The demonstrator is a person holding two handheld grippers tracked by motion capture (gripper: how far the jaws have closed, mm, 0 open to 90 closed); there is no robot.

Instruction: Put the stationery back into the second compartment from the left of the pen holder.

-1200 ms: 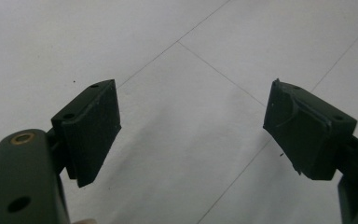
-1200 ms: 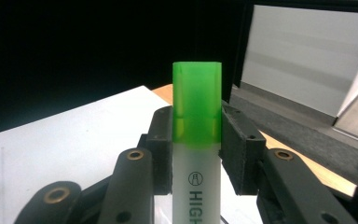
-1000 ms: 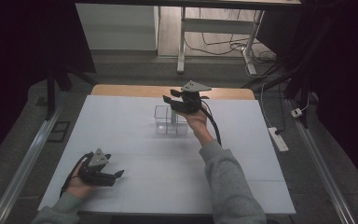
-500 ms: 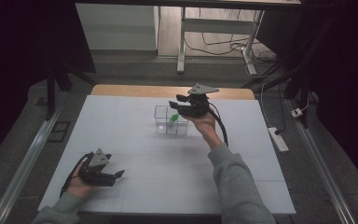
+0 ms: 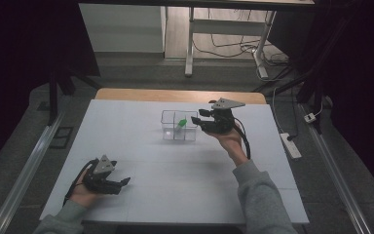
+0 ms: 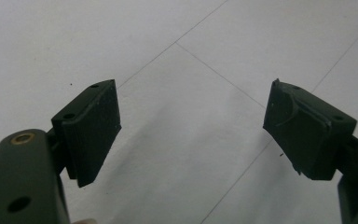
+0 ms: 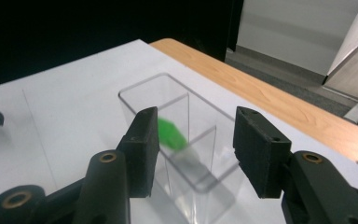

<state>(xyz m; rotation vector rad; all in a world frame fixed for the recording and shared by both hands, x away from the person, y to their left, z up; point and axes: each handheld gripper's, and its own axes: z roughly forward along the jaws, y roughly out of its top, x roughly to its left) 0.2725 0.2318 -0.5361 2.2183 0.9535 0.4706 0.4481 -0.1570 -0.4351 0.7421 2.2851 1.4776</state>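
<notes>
White sheeting covers the table point(image 5: 175, 180), with a bare wooden strip along its far edge and dark floor all round.

Right gripper point(image 5: 200, 124) hangs just at 3 o'clock of the clear box point(image 5: 179, 126), its jaws apart with nothing between the pads; they have just been opening a little further. In the right gripper view the gripper point(image 7: 193, 149) looks down over the box point(image 7: 177, 140), and the green piece point(image 7: 170, 134) sits inside one of its compartments, leaning against a divider. In the high view the piece point(image 5: 180, 124) shows in the box's right half, towards the far side.

By my reading the drop is done: the piece is in the box and the right gripper is free of it. What remains looks like clearing the hand away, or fetching another piece if more are wanted, though I see no other loose one on the table.

Left gripper point(image 5: 122, 182) rests at about 7 o'clock from the box, well apart from it, near the front edge; its jaws stand wide with bare sheet under them point(image 6: 191, 126).

Nothing lies between either gripper and the box. Past the table at 12 o'clock stand a white cabinet point(image 5: 121, 27) and desk legs point(image 5: 190, 44) with loose cables; a power strip point(image 5: 290, 145) lies on the floor at 3 o'clock.
</notes>
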